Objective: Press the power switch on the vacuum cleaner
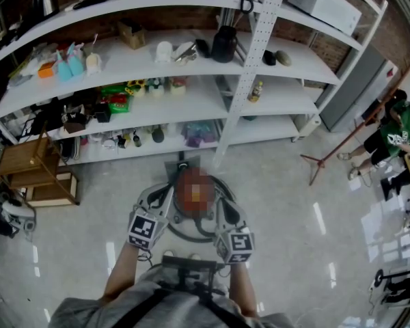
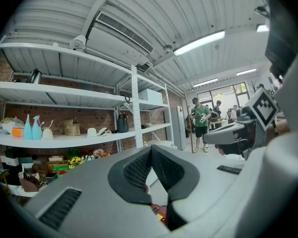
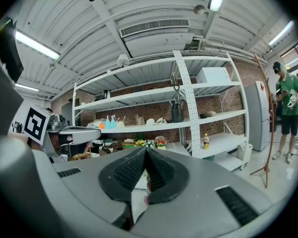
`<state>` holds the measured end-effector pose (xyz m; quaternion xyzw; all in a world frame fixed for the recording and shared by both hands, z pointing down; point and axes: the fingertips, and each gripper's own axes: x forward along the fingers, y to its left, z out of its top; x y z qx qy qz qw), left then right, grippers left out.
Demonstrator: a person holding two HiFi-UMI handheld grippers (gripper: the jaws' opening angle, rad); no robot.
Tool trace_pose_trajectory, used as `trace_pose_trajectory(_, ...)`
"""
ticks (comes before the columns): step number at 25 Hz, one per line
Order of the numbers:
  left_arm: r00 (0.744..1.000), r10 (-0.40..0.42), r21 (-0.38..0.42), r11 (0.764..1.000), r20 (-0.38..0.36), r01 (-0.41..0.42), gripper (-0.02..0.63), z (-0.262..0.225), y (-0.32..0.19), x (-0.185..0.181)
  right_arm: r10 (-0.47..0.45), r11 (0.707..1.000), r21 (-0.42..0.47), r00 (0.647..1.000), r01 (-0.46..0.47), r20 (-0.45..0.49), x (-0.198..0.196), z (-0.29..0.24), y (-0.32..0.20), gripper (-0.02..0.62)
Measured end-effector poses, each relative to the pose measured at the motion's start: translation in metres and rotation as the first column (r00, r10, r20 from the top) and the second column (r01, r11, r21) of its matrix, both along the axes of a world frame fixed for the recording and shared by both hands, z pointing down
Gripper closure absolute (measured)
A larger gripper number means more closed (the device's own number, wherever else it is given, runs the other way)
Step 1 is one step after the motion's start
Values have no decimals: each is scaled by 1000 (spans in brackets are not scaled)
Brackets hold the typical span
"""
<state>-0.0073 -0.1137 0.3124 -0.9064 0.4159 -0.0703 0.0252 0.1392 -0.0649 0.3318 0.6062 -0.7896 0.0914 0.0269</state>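
So the round red canister vacuum cleaner (image 1: 186, 198) is sitting on the glossy pale grey floor (image 1: 294, 238), right in front of the person and just short of the long white metal shelving rack (image 1: 273, 94). There's a black hose looped around it. A blur patch covers part of its top, so I can't pick out the switch.

Both tongs hover over it, one on each side. The left gripper (image 2: 150, 150) has its black ribbed jaws pressed together with nothing between them, and a sliver of the red vacuum shows just under them. Same deal with the right gripper (image 3: 145, 151): jaws closed, empty.

Room-wise, it's a workshop kind of space. There's a brick wall behind the rack, and a corrugated ceiling with a white air-con unit (image 3: 156, 31) and strip lights. The floor is shiny enough to show streaks of those lights.

The shelves are cluttered: two light blue spray bottles (image 1: 68, 63), a black jug (image 1: 224, 44) and a white box (image 1: 324, 2) up top. A wooden stool (image 1: 37, 173) stands at the rack's left end. Off to the right are a reddish tripod stand (image 1: 328, 157) and a person in a green shirt (image 1: 402, 130), well away from the vacuum.
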Motion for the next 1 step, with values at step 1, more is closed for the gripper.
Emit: trace_pose_trajectory(1, 1000, -1, -2, 1000, -1, 1, 598, 0, 1, 0, -1, 1000, -2, 1000, 1, -1, 0, 0, 1, 585)
